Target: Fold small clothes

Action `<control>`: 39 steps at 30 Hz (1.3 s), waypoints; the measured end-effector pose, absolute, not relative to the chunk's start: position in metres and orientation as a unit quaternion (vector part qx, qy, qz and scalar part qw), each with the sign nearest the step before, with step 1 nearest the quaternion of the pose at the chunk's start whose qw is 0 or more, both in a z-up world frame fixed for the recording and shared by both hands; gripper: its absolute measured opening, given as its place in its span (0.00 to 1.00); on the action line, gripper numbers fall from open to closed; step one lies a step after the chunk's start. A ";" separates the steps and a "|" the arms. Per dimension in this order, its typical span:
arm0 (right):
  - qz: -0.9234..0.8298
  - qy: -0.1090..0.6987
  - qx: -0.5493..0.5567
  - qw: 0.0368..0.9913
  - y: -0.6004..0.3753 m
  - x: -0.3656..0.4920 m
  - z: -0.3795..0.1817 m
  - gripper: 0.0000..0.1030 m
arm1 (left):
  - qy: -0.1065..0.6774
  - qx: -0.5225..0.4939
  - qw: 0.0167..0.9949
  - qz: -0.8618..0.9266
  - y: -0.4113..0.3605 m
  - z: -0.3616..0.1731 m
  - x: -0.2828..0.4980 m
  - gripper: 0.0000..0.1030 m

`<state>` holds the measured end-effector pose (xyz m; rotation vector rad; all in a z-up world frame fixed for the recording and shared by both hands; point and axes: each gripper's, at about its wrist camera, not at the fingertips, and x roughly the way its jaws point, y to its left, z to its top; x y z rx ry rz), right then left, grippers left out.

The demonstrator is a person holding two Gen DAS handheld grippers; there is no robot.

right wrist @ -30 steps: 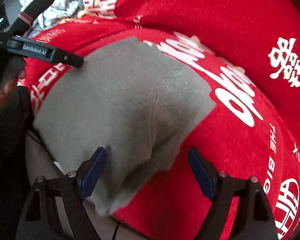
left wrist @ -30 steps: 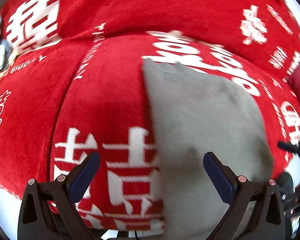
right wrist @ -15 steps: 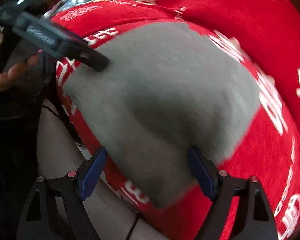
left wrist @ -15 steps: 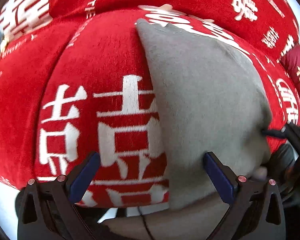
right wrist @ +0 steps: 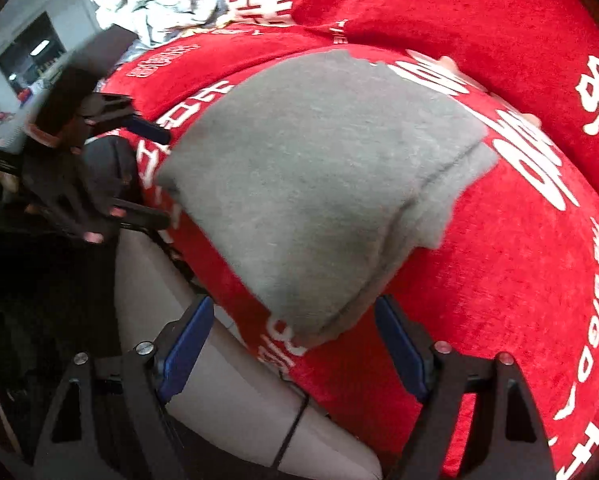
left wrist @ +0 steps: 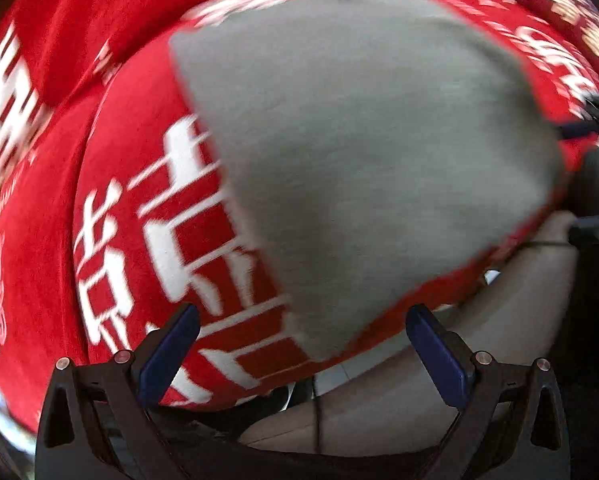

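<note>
Evidently soft, limp grey knit garment (right wrist: 319, 184) at frame centre suits a near-corner pinch; right gripper (right wrist: 295, 344) closing emptily, left gripper (left wrist: 303, 352) spread

Soft, even daylight; heavy fisheye bending with dark corners
Motion blur is smearing the left wrist view; the right wrist view is staying sharper, blurring at its left edge

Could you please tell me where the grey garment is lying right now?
The grey garment lies on the red blanket near its front edge, ahead of both open grippers.
</note>
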<state>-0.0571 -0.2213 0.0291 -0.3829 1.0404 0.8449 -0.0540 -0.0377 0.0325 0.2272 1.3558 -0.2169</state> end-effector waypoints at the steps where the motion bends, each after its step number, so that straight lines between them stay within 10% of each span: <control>1: 0.390 0.483 -0.171 0.765 -0.221 -0.056 0.028 0.66 | 0.635 0.079 0.764 -0.082 -0.027 0.029 -0.049 1.00; 8: 0.344 0.515 -0.168 0.767 -0.225 -0.043 0.016 0.17 | 0.656 -0.029 0.752 -0.059 0.014 0.024 -0.046 1.00; 13: 0.323 0.530 -0.175 0.765 -0.231 -0.036 0.013 0.17 | 0.658 -0.006 0.752 -0.051 0.008 0.024 -0.048 1.00; 15: 0.324 0.534 -0.180 0.760 -0.231 -0.038 0.015 0.24 | 0.647 0.014 0.760 -0.056 0.000 0.033 -0.053 1.00; 19: 0.316 0.500 -0.204 0.780 -0.232 -0.045 0.035 0.69 | 0.606 0.016 0.790 -0.089 -0.007 0.066 -0.066 1.00; 39: 0.362 0.447 -0.178 0.798 -0.191 -0.016 0.061 0.71 | 0.553 -0.044 0.831 -0.035 -0.011 0.082 0.014 1.00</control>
